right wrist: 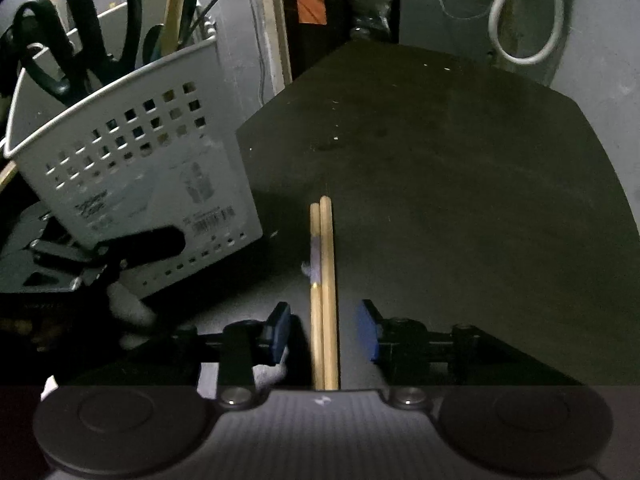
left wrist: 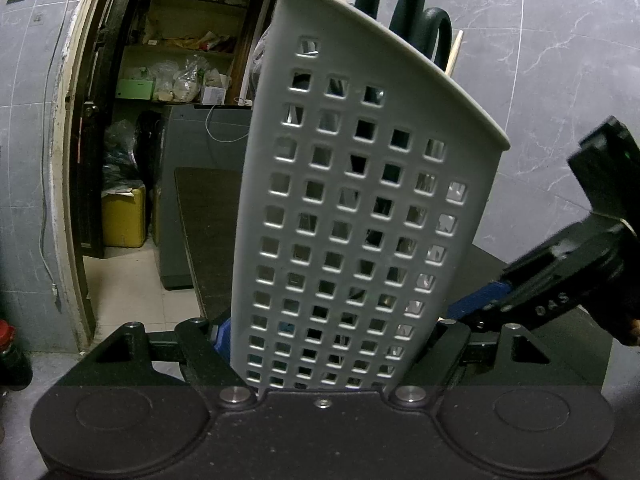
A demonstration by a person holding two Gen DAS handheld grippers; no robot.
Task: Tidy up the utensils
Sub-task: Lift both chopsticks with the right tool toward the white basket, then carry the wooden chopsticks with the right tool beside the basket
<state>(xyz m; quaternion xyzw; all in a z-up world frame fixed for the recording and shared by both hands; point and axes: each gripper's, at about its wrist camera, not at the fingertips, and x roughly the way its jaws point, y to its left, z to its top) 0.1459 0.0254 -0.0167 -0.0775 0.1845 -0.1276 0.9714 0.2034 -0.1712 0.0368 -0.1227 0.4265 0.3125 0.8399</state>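
Left tongs [left wrist: 326,344] clamped on the white perforated holder [left wrist: 352,216], which stands tilted on the dark tabletop [right wrist: 440,168] with scissors [left wrist: 400,4] inside. Right tongs [right wrist: 324,336] gape, pads clear of the two chopsticks [right wrist: 325,280] lying between them on the tabletop, just beside the holder.

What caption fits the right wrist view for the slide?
Right gripper, jaws open, straddles a pair of wooden chopsticks on the dark table; the left gripper clamps the utensil basket.

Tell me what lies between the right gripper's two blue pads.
In the right wrist view, a pair of wooden chopsticks lies side by side on the black table, between the right gripper's pads, with gaps on both sides.
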